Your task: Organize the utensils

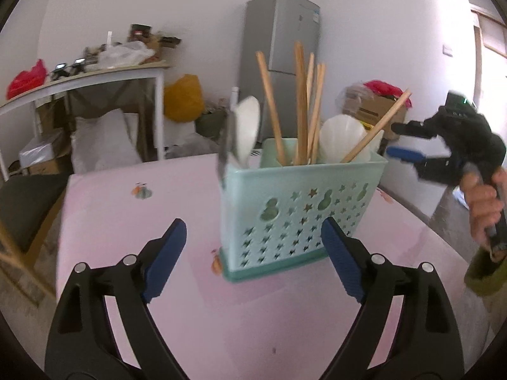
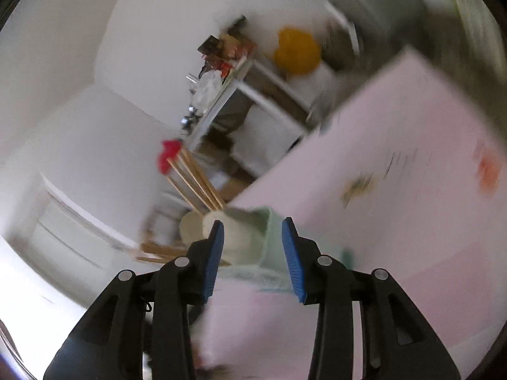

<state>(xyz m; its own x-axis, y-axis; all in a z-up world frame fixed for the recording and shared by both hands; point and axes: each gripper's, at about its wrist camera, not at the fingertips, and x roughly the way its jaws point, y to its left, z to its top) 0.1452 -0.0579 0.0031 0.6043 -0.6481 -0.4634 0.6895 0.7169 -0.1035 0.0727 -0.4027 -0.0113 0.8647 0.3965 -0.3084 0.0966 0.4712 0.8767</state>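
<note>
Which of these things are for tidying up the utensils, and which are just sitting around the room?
For the job:
green holder
wooden chopsticks
white spoons
left gripper, open
right gripper, open

Just lying about:
fridge
yellow bag
red bag
cardboard box

Left gripper hangs low, jaws spread wide and empty. Right gripper is rolled sideways, jaws parted, empty.

The mint caddy, centre frame, has star and gourd cutouts; tan chopsticks; pink table.
</note>
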